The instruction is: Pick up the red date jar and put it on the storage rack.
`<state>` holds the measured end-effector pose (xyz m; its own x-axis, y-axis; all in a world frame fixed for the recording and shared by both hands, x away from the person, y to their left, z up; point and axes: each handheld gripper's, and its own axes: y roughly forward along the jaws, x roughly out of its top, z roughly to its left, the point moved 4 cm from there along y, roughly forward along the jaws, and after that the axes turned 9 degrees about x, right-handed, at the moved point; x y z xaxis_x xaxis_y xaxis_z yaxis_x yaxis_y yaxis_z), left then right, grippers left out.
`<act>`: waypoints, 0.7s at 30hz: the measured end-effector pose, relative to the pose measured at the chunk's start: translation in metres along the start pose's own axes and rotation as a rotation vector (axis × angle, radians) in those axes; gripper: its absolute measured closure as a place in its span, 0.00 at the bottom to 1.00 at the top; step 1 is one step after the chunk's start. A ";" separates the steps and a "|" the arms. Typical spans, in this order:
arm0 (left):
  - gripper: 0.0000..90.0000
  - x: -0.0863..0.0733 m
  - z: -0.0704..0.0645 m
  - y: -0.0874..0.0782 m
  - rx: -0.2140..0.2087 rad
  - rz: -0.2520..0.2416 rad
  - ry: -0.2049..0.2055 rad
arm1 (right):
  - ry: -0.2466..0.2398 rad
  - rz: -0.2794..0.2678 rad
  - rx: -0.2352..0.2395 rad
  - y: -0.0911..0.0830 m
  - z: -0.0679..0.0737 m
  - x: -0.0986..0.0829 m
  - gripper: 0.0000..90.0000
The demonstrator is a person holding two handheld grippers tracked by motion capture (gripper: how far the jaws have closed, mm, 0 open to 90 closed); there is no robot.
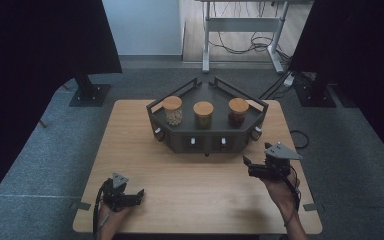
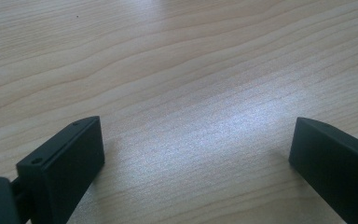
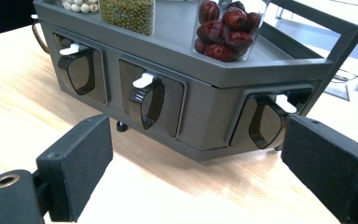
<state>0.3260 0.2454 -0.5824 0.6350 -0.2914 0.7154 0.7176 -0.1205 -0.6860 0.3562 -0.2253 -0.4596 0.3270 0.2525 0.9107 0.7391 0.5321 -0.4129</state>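
A dark grey angular rack (image 1: 207, 134) stands at the middle back of the wooden table (image 1: 190, 185). On top stand three clear jars with wooden lids: one of white beads (image 1: 172, 111), one of green beans (image 1: 203, 115), one of red dates (image 1: 238, 112). The rack's front holds scoops with white tabs (image 3: 147, 95). My right gripper (image 1: 247, 167) is open, held just off the rack's front right corner, facing the scoops. My left gripper (image 1: 137, 195) is open, low over bare wood at the front left, with nothing between its jaws. The date jar (image 3: 226, 28) shows close in the right gripper view.
The table's front edge lies just behind both hands. Black curtains hang at both sides on stand bases (image 1: 90, 94). A white desk frame (image 1: 242, 35) with cables stands on the floor beyond. Grey carpet surrounds the table.
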 end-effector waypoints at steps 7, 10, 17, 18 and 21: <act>0.03 0.000 0.000 0.000 0.000 0.000 0.000 | 0.005 0.003 0.000 -0.002 0.000 -0.009 0.09; 0.03 0.000 0.000 0.000 0.000 0.000 0.000 | 0.011 0.009 -0.002 -0.002 0.000 -0.014 0.09; 0.03 0.000 0.000 0.000 0.000 0.000 0.000 | 0.021 0.020 -0.007 -0.002 0.000 -0.024 0.09; 0.03 0.000 0.000 0.000 0.000 0.000 0.000 | 0.021 0.022 -0.008 -0.002 0.000 -0.025 0.09; 0.03 0.000 0.000 0.000 0.000 0.000 0.000 | 0.024 0.023 -0.010 -0.002 0.001 -0.029 0.09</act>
<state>0.3260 0.2454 -0.5824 0.6349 -0.2916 0.7154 0.7175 -0.1205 -0.6860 0.3449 -0.2333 -0.4853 0.3583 0.2450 0.9009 0.7370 0.5181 -0.4340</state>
